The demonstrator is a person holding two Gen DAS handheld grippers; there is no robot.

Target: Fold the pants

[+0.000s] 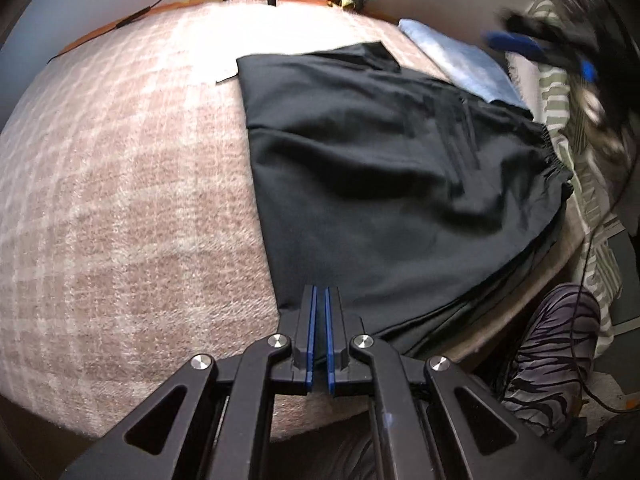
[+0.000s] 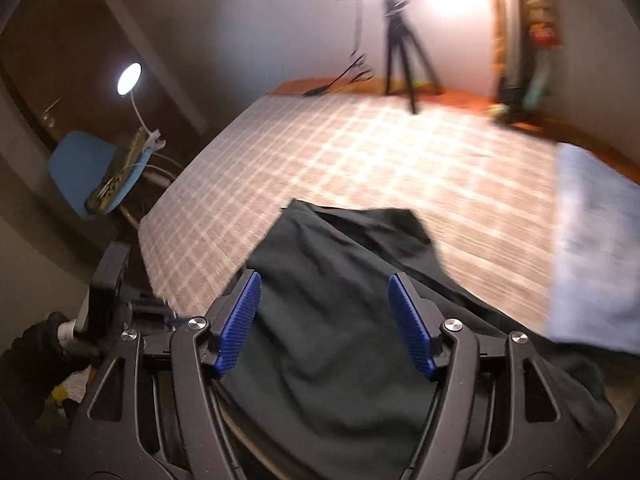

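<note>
Black pants point(image 1: 384, 184) fill the centre and right of my left view, lying on the plaid blanket point(image 1: 120, 200) of the bed, already doubled into a broad slab. The gathered elastic waistband sits at the right edge of the frame, and a loose corner pokes out at the top. The cloth is soft, matte and a little rumpled, with shallow creases across the middle.

My left claw point(image 1: 320, 300) is pinched together at the bottom centre, right on the near edge of the fabric; whether it truly has cloth between the pads I cannot tell, the gap is so thin. My right claw point(image 2: 325, 312) hangs spread wide over the pants point(image 2: 340, 320) at the lower middle of its view, gripping nothing.

The risks, as I judge them: if the left pinch holds only one layer, lifting would peel the stack apart. The near edge seems to droop over the bed's side, so a tug might slide the lot off. A folded light-blue cloth point(image 1: 460, 60) lies touching the pants at the upper right and could get dragged along.
</note>
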